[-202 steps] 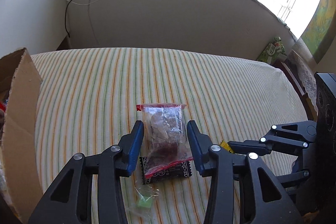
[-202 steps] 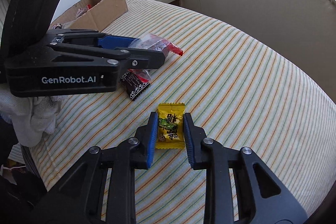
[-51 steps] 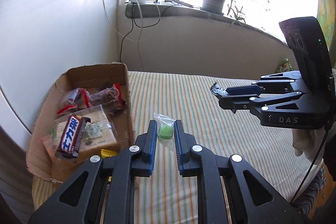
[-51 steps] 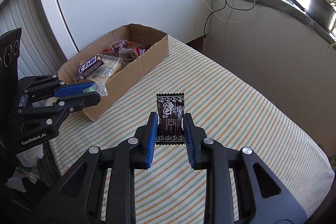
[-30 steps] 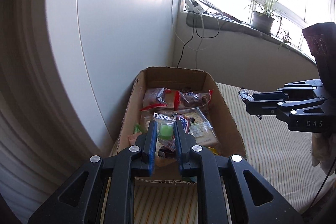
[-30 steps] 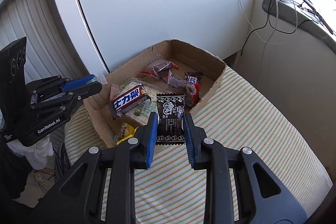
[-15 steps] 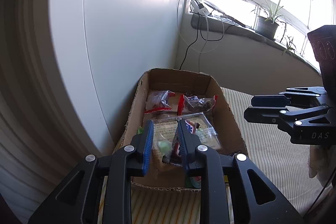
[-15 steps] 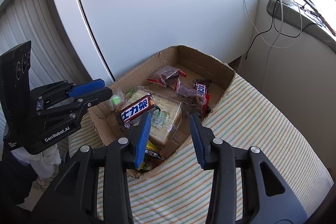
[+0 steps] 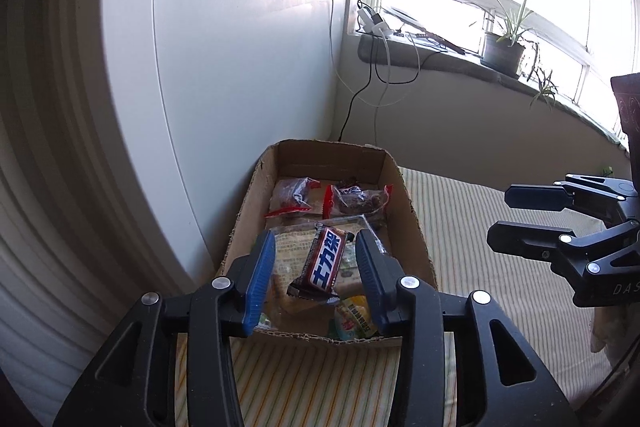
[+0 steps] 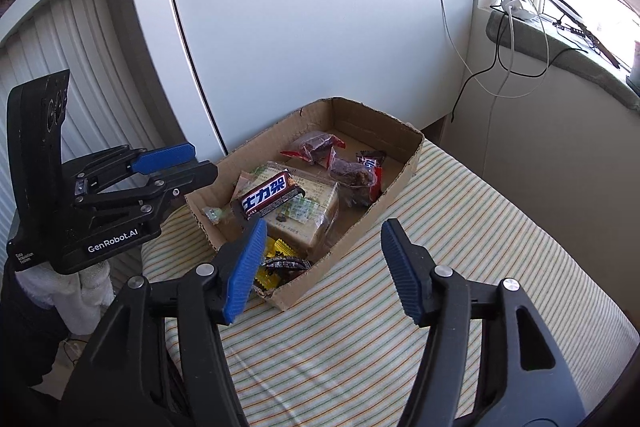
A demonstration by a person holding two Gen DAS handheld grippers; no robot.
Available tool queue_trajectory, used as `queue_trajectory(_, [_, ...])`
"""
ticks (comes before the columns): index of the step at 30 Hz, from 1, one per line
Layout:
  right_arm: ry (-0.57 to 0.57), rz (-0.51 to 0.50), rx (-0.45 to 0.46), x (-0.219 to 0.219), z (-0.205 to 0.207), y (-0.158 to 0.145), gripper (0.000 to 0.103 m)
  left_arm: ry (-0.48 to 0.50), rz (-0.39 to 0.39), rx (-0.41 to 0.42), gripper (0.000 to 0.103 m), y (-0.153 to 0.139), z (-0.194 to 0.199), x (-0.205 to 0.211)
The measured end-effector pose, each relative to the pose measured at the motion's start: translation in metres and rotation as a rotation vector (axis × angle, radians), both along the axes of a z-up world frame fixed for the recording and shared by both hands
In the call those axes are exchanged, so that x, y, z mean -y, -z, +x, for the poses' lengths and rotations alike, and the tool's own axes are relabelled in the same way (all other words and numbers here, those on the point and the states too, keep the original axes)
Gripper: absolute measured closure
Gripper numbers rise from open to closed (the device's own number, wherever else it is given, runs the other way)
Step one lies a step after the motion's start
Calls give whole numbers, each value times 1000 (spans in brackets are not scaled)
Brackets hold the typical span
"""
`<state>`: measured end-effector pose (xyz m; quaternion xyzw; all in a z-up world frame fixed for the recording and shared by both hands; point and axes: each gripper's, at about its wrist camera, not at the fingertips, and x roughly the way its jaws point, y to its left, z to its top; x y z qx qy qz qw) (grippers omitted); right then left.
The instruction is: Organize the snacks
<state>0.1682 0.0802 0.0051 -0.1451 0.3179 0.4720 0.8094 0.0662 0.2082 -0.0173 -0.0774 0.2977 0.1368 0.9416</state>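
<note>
A cardboard box (image 9: 416, 231) (image 10: 400, 183) stands on the striped tabletop by the white wall, holding several snacks. A brown chocolate bar (image 9: 326, 263) (image 10: 270, 198) lies on top of a clear cracker pack (image 10: 312, 215). Red-edged bags (image 9: 356, 199) (image 10: 316, 147) lie at the far end. The small green candy (image 10: 213, 214) and the black packet (image 10: 286, 263) lie in the box's near end with a yellow packet (image 9: 354, 319). My left gripper (image 9: 316, 245) (image 10: 188, 163) is open and empty above the box's near end. My right gripper (image 10: 322, 227) (image 9: 512, 211) is open and empty above the box's right side.
The striped tabletop (image 10: 440, 247) stretches to the right of the box. A white panel (image 10: 300, 7) stands behind the box. Cables (image 9: 376, 75) hang from the window ledge with a potted plant (image 9: 504, 43). The table's edge lies just left of the box.
Both grippers carried their snacks to the box and let go: the green candy and the black packet now lie in the box. Both jaws have opened wider in the last half second.
</note>
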Motion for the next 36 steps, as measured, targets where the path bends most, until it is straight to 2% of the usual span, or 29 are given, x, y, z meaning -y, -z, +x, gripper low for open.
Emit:
queue_trajectory(5, [45,11,39,24,-9,-5,24,-17,36,19,42,-12,-12,21])
queue_trajectory(7, [72,20,49,36,-11,-7,20,-21,64,23,28,-17,-15,31])
queue_trajectory(9, [105,22,71,49,-15,-9,16,-28,85,36,22,-22,-19,40])
queue_trajectory(14, [215,55,146,89,-28,-11,7,-31,84,46,19,-30,-23,57])
queue_trajectory(20, [297,87,87,135,-33,3,7,-28,88,50,19,-32,-24,74])
queue_trajectory(24, [354,120,85,161,-39,4,7,-20,87,48,19,-32,-27,84])
queue_trajectory(36, [414,142,112,190,-48,-2,7,-24,114,58,19,-35,-30,95])
